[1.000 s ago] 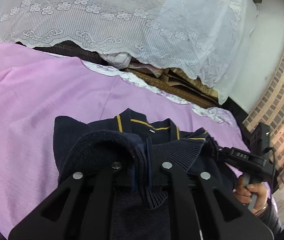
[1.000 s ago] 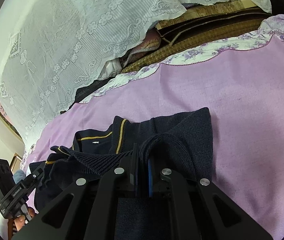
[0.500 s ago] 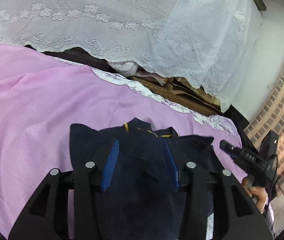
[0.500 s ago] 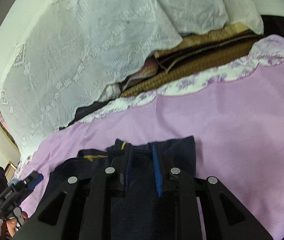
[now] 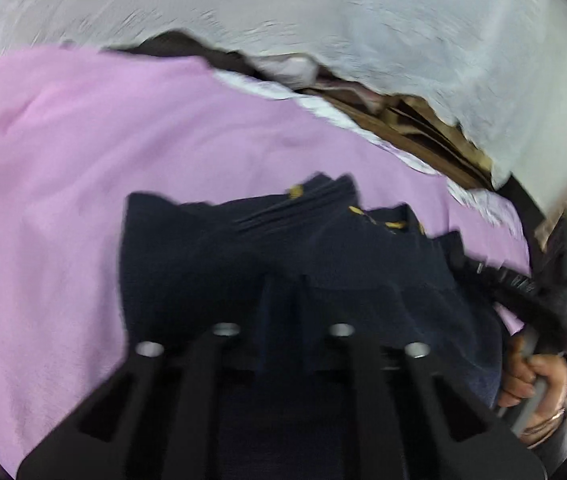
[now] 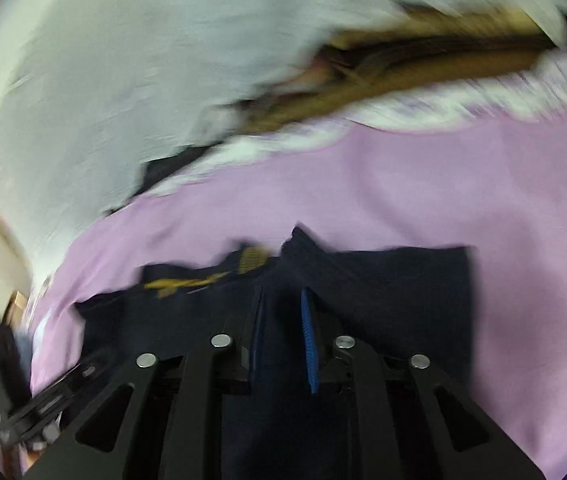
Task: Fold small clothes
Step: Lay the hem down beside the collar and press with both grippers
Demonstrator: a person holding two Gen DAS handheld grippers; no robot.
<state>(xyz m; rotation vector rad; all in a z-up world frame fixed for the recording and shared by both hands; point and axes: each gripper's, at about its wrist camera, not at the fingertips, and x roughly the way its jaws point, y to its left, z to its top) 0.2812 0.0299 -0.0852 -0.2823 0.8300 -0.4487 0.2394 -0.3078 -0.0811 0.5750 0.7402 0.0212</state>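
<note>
Ribbed navy knit sweater (image 5: pixel 323 264) bunches on smooth pink sheet (image 5: pixel 63 184).

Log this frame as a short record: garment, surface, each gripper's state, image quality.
garment: navy knit sweater with yellow trim, bunched on the surface
surface: pink bedsheet
left gripper: shut on a fold of the sweater
right gripper: jaws apart, blue pads showing, over the sweater
background: white lace cover
image quality: both views motion-blurred

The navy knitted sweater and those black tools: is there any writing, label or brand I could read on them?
None can be read.
Other black gripper: pale marks, too blurred to read.
Navy knitted sweater: only yellow stripes at the collar, no legible label.
Pink bedsheet: no text.
</note>
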